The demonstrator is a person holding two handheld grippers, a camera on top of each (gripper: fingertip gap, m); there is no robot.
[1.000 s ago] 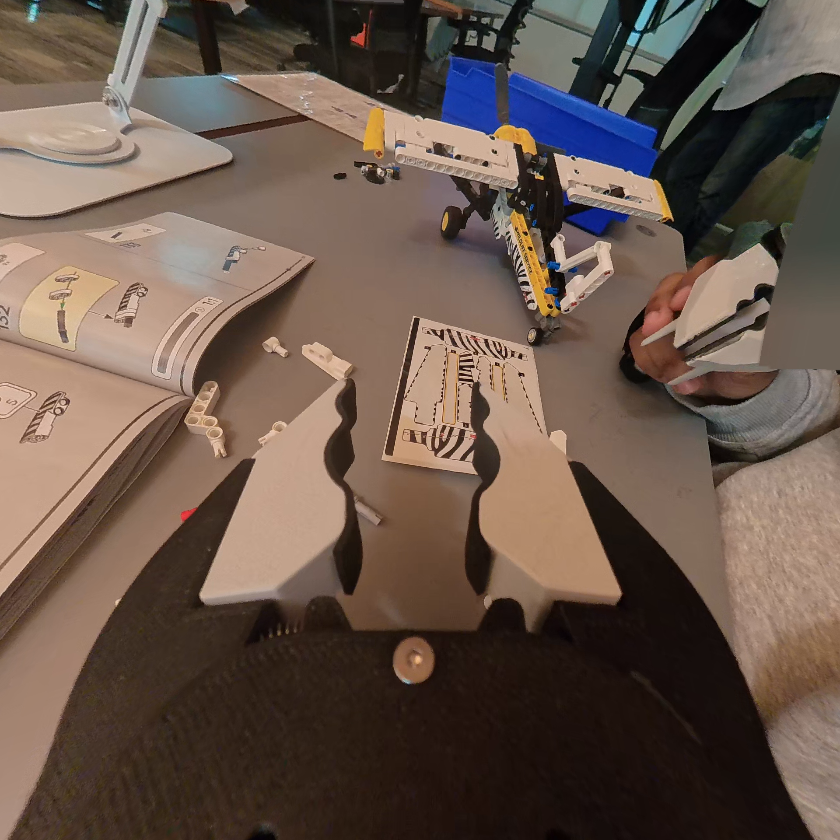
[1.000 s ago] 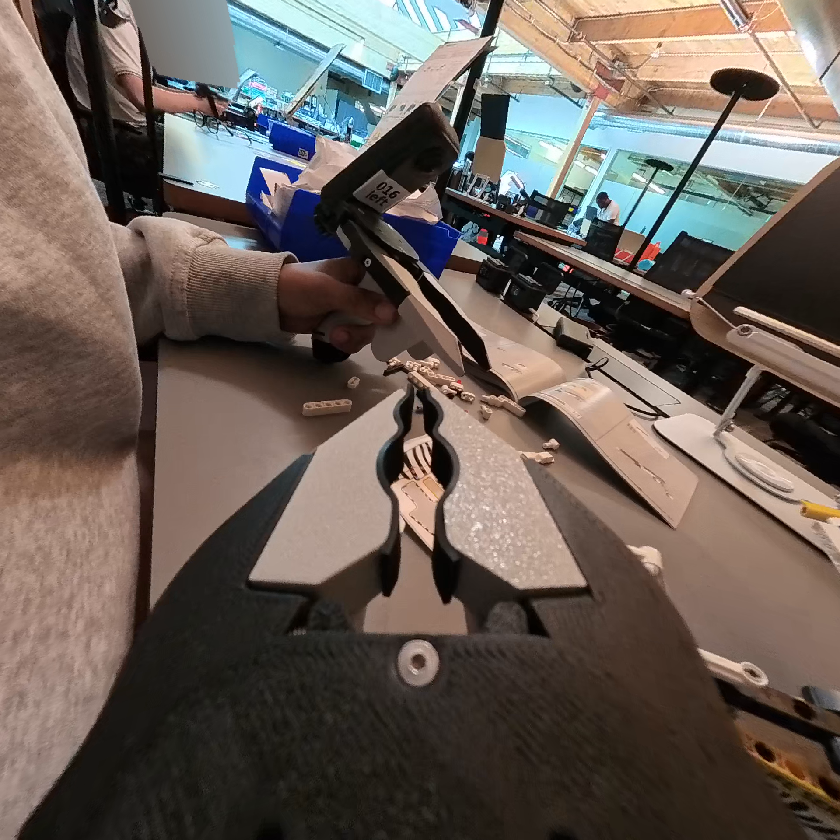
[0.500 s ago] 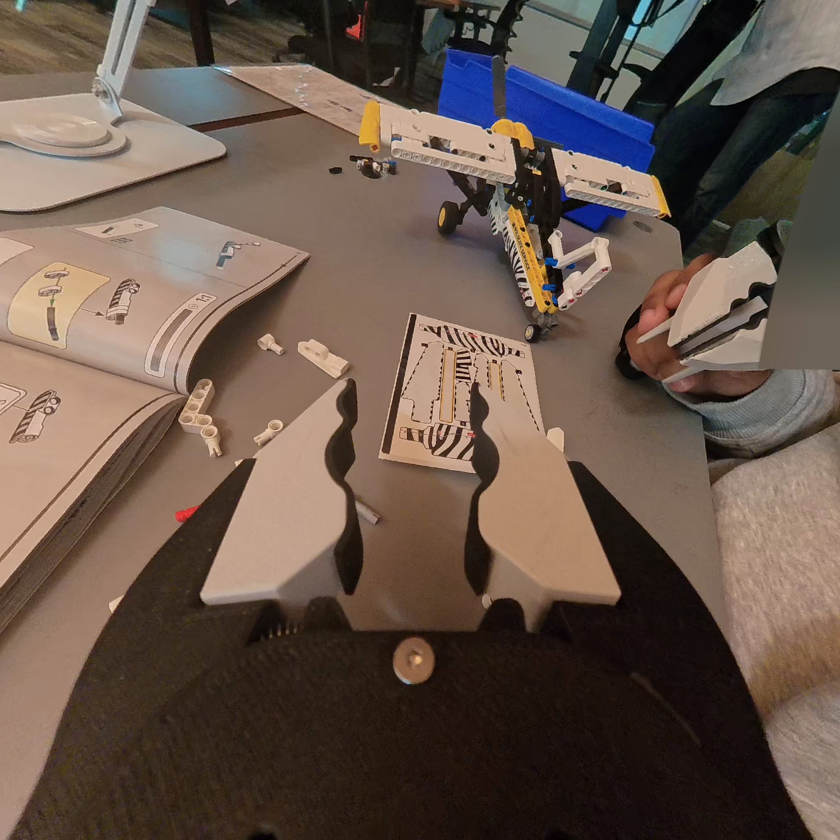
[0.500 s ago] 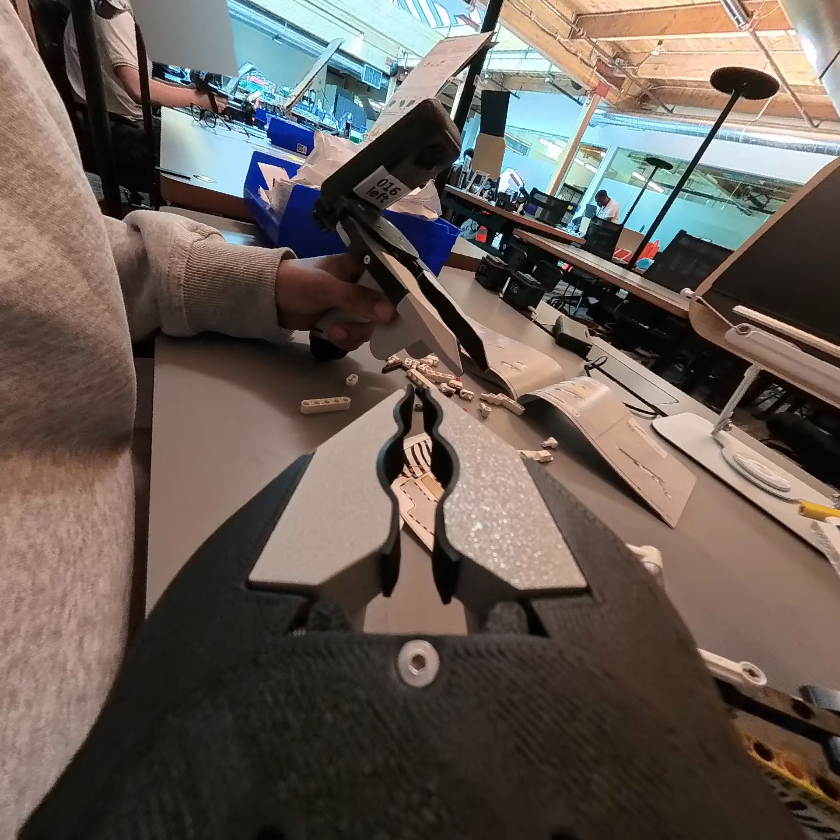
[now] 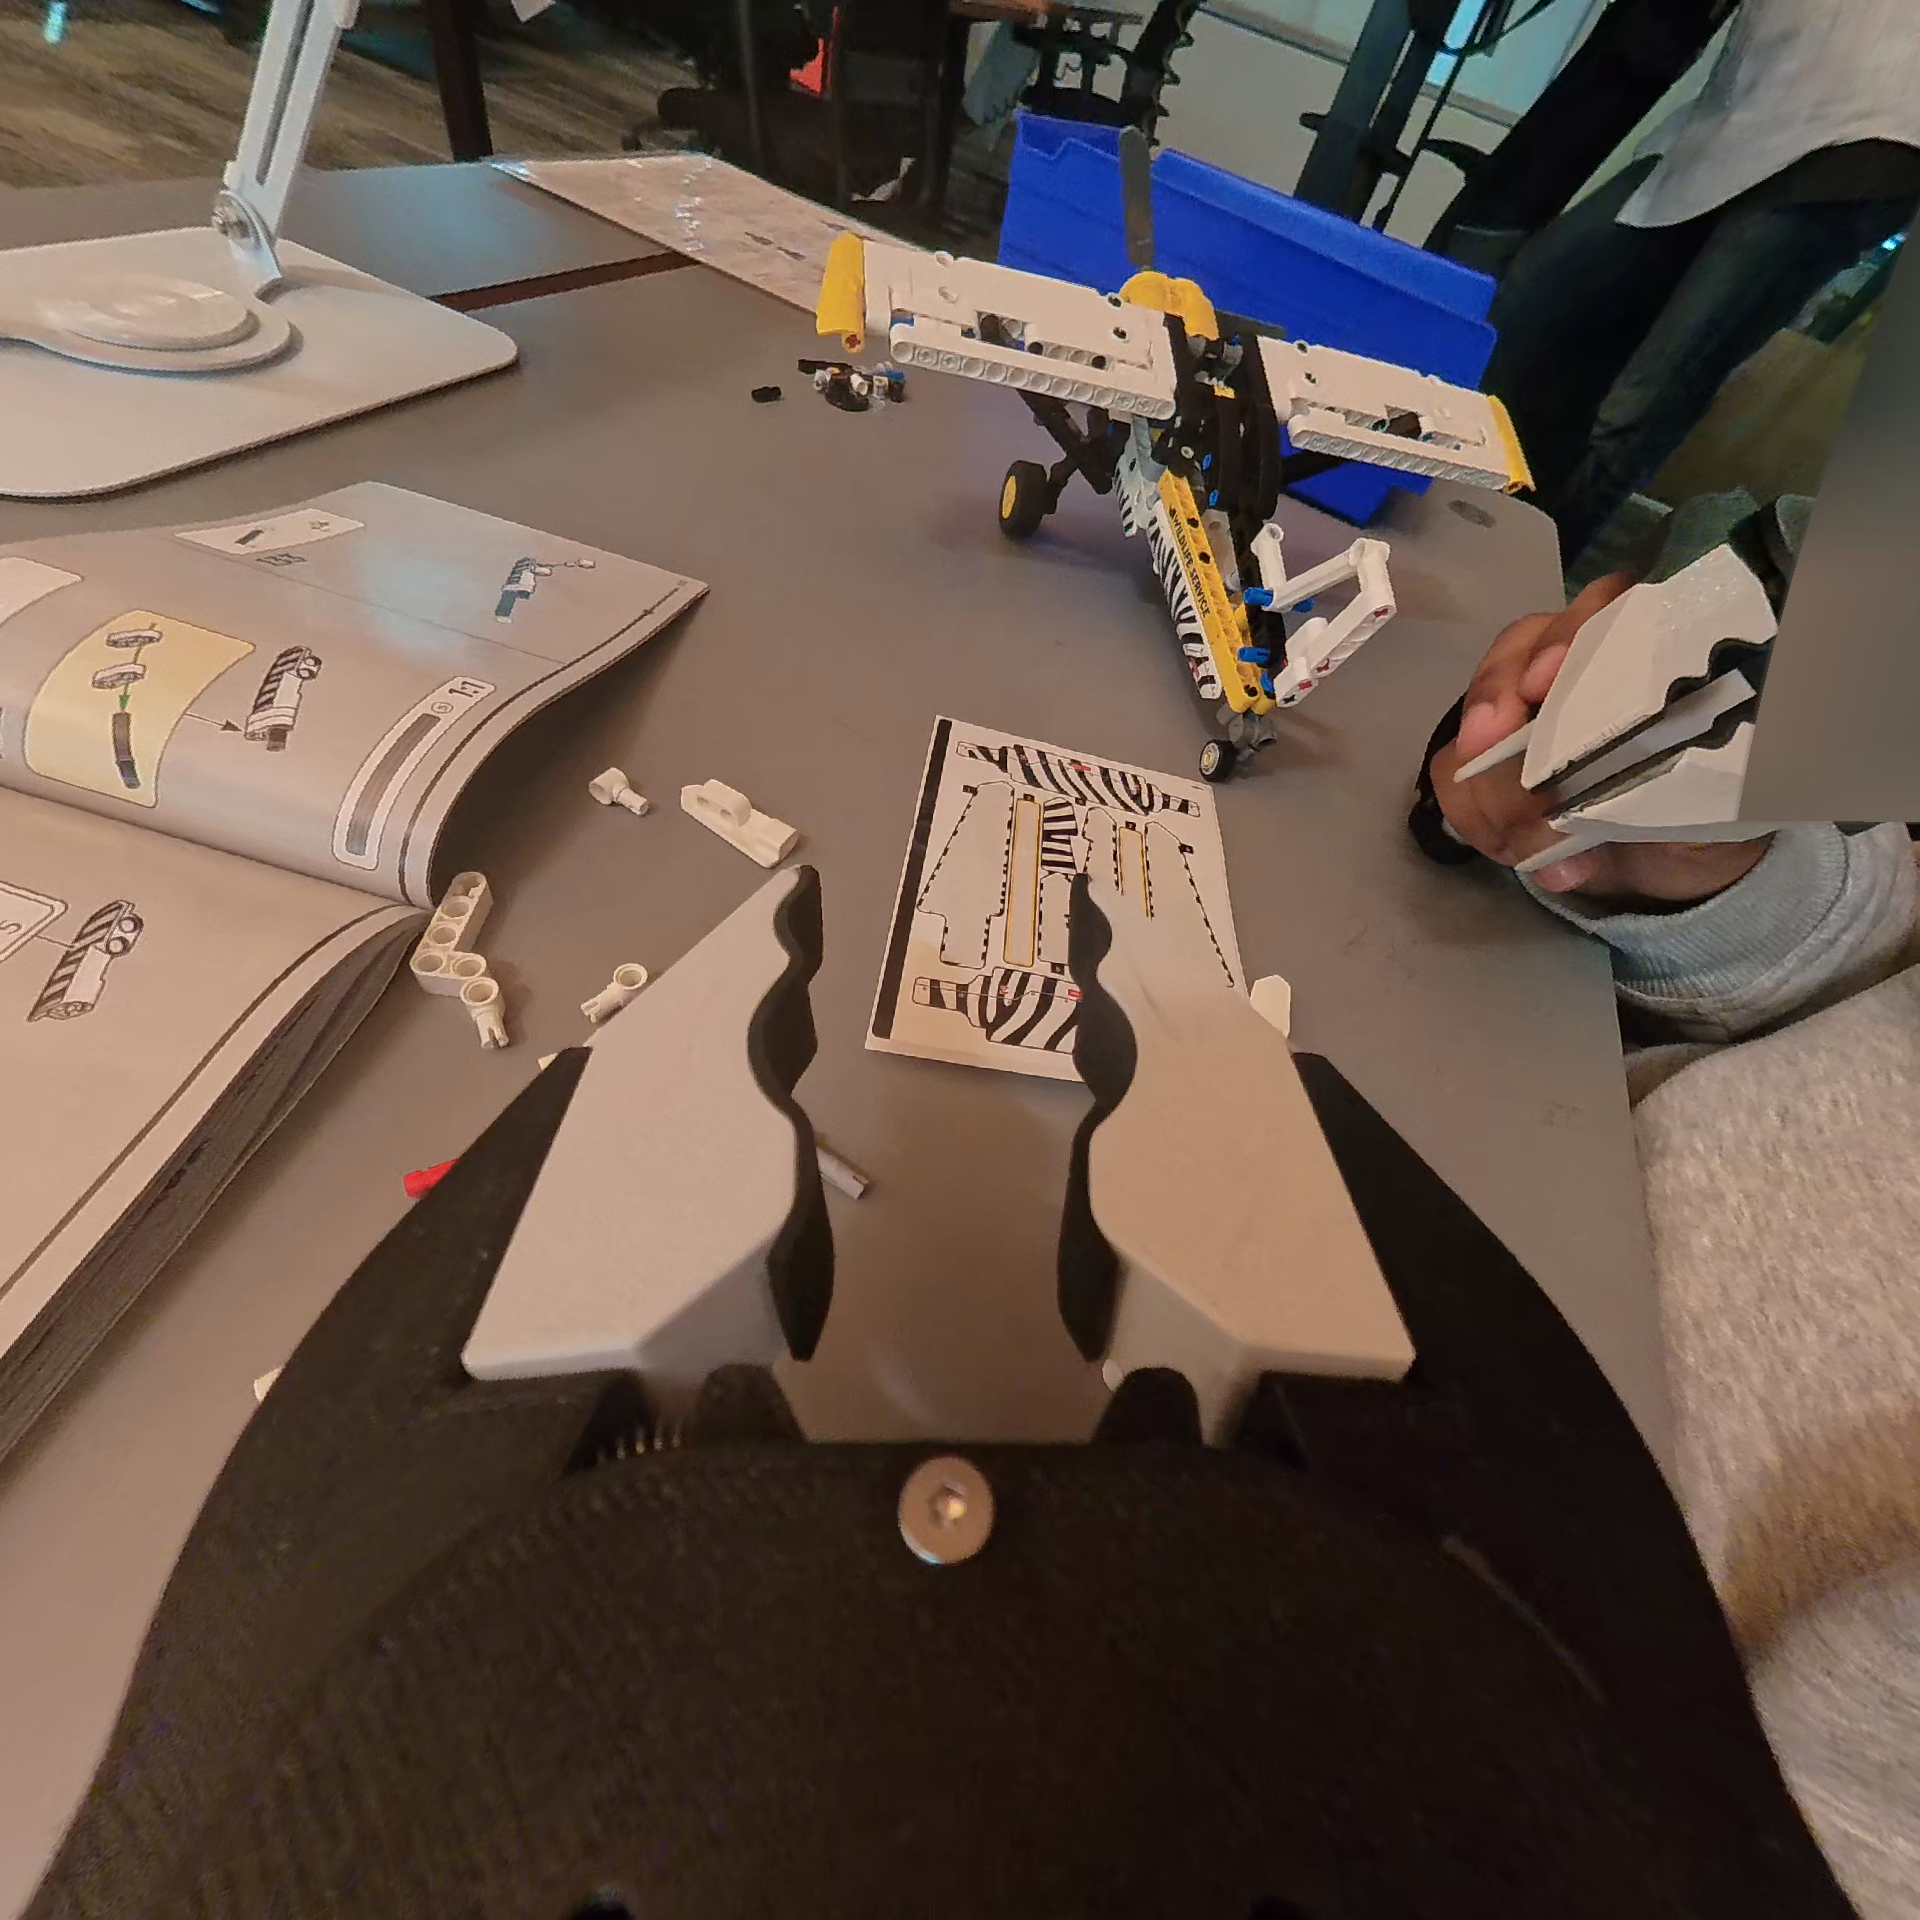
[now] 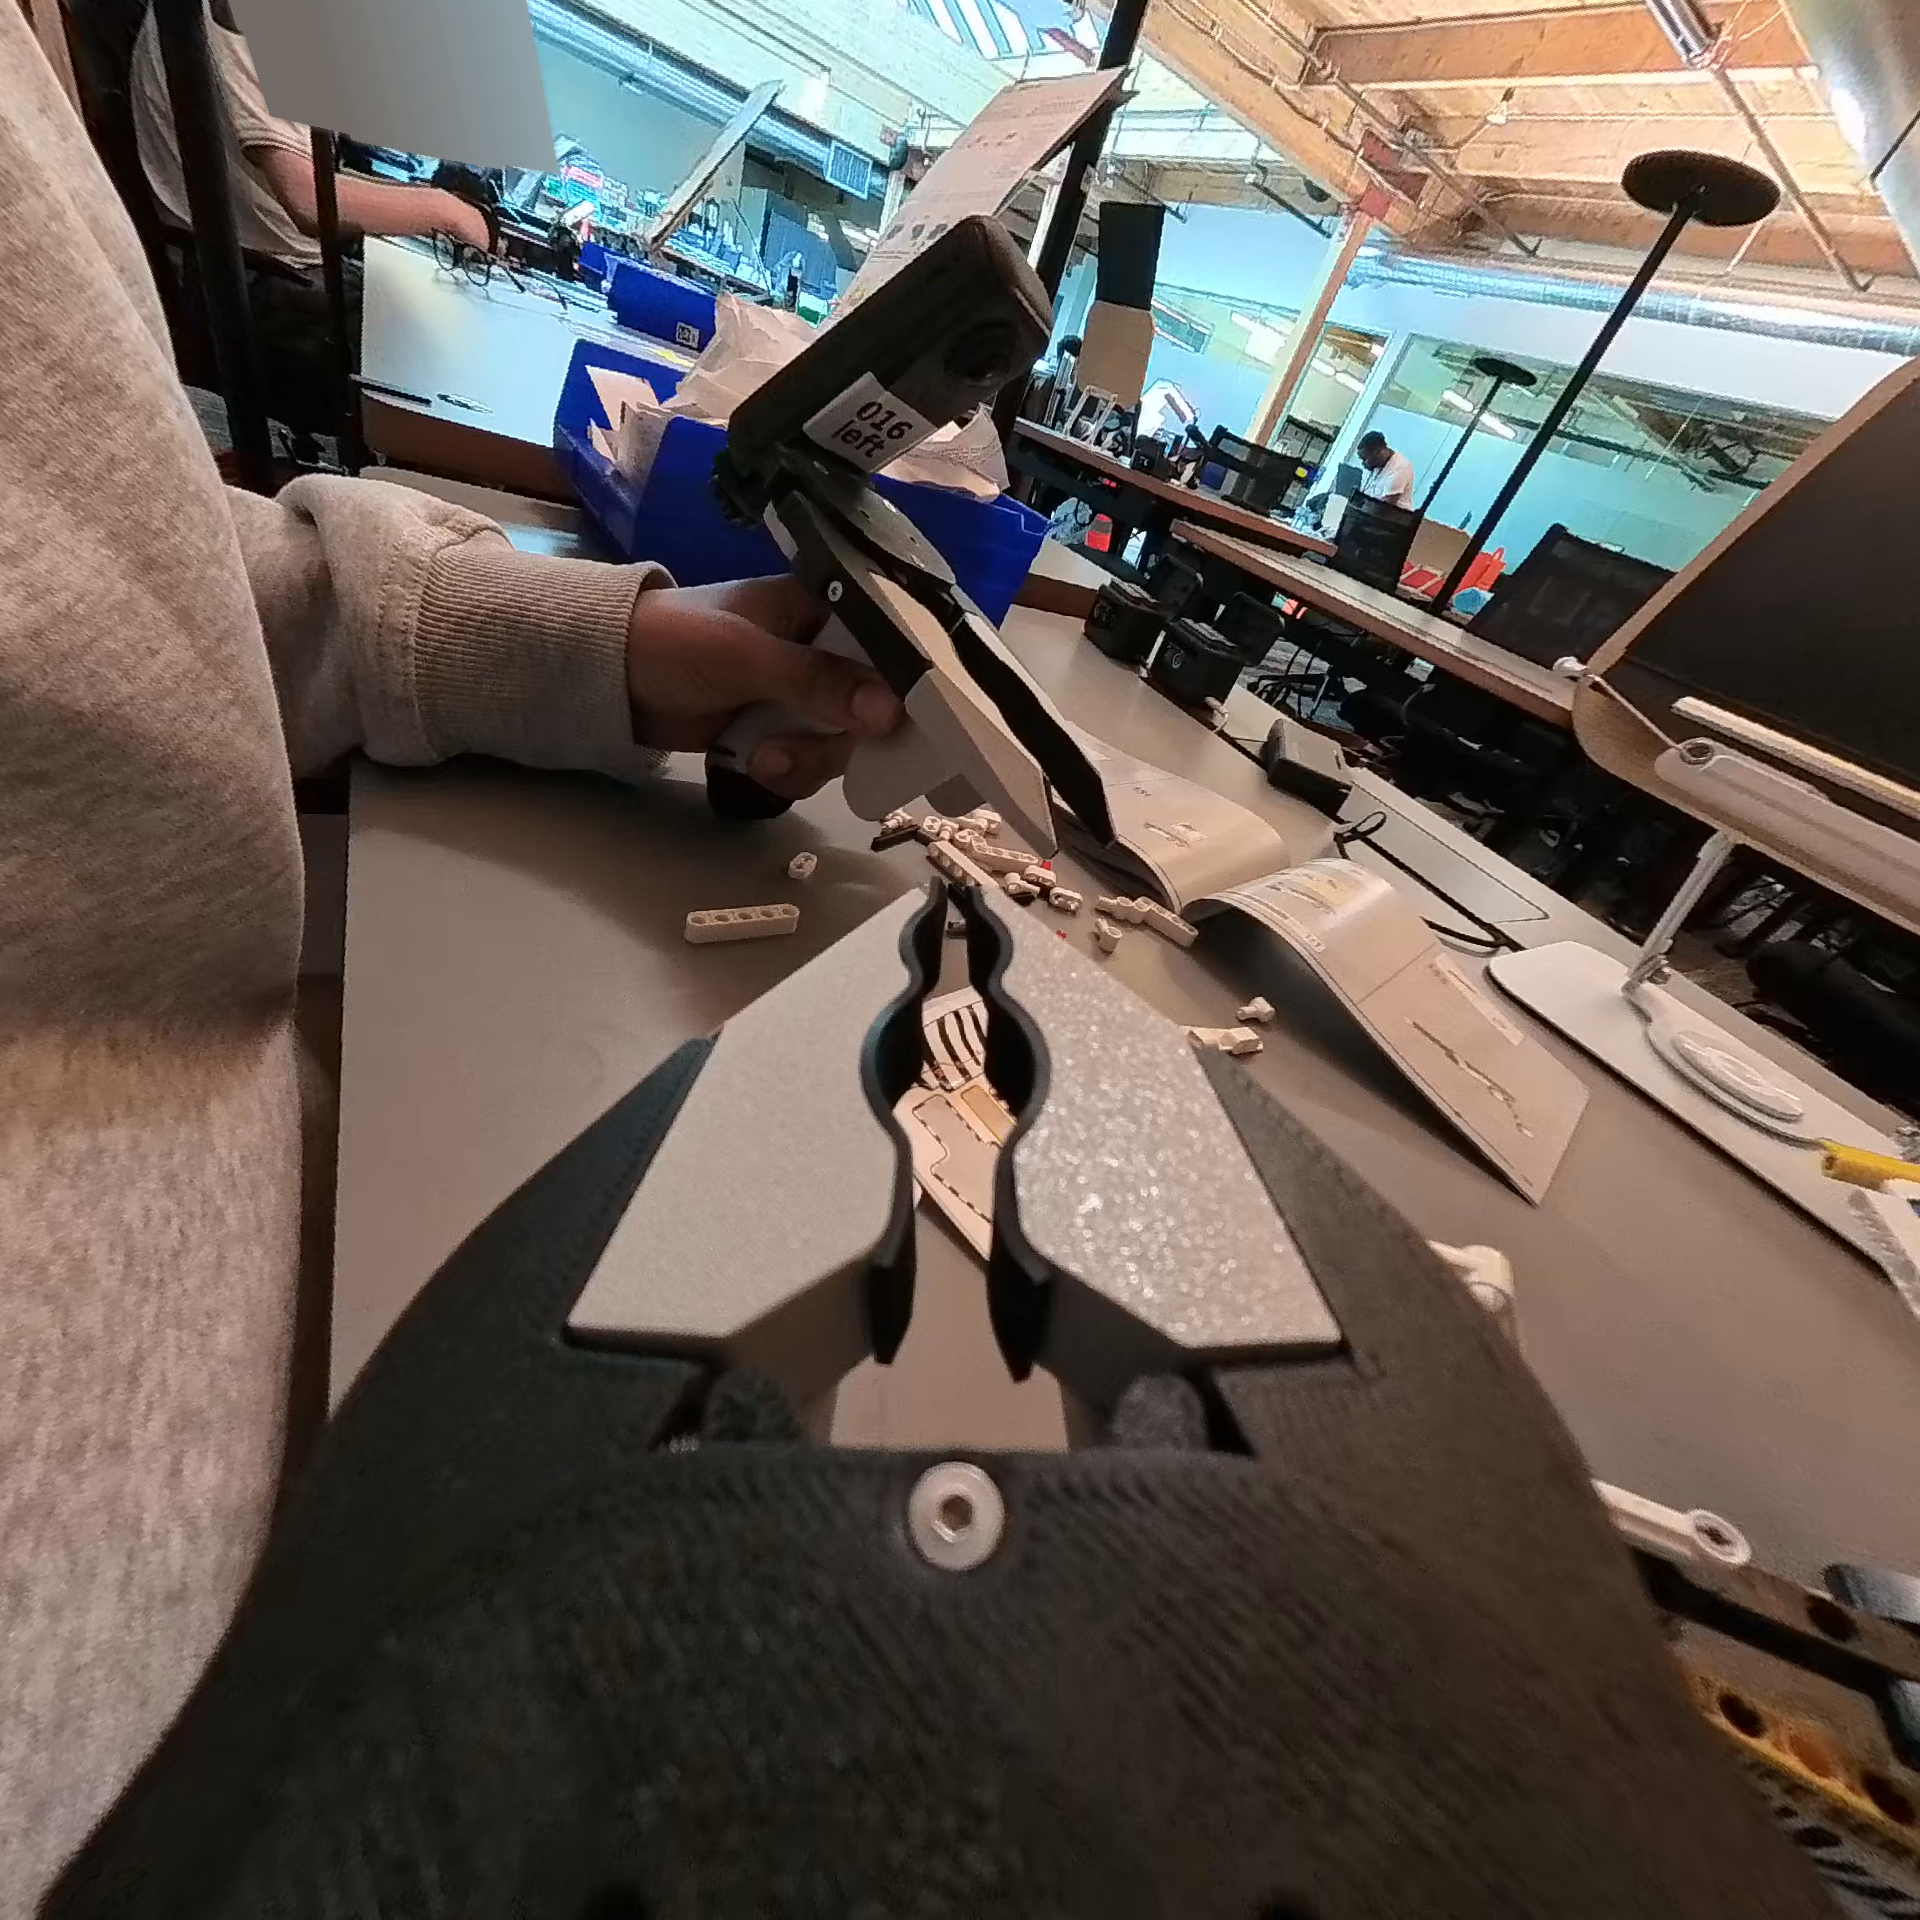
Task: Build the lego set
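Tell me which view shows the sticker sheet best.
The left wrist view: the sticker sheet lies flat on the table, almost wholly visible beyond the left gripper. The right wrist view shows only a sliver between the right gripper's jaws.

Sticker sheet [image 5: 1049, 883] mid-table [image 5: 727, 540]; booklet [image 5: 208, 748] left; plane model [image 5: 1174, 436] behind; bin [image 5: 1247, 239] beyond.

Right wrist view: both grippers over the bench, neither holding a part.

The right gripper [image 6: 958, 902] hangs over the striped sticker sheet [image 6: 961, 1117], its jaws nearly closed with a narrow gap and nothing between them. Beyond it, the left gripper [image 6: 1075, 826], held in a hand [image 6: 748, 681], points down at scattered white lego pieces [image 6: 977, 842] beside the open instruction booklet [image 6: 1340, 945] on the grey bench [image 6: 499, 997].
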